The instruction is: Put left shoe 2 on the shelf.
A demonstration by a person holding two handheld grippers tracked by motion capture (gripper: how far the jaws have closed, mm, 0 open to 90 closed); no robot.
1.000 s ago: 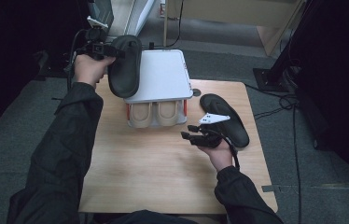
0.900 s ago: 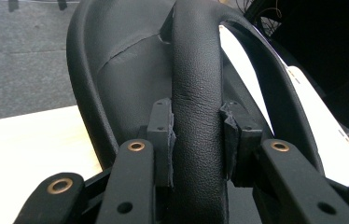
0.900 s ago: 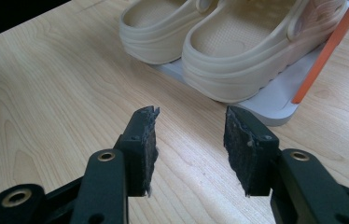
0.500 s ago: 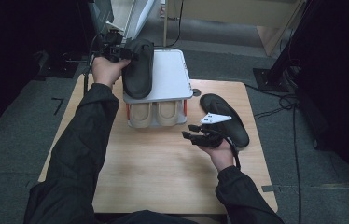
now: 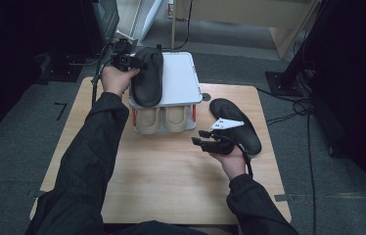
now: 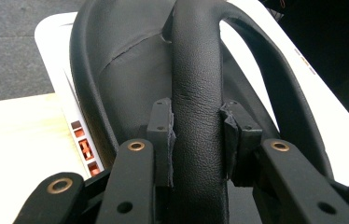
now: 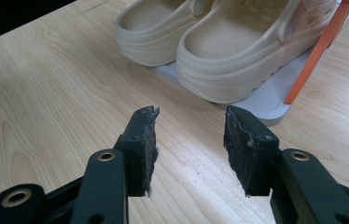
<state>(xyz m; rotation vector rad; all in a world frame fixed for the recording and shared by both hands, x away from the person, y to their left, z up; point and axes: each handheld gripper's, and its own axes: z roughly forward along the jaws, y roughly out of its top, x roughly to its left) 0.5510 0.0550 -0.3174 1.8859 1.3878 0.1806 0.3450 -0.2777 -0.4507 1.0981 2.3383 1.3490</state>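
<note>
Grey carpet floor, light wooden table, dark surroundings, cables on floor

High view looks forward and down from above the person's side, taking in the whole table. Left gripper view sits right up close, facing along its jaws at the black slipper over the white rack. Right gripper view rides low over the wood, facing the beige clogs. All three share that rack.
</note>
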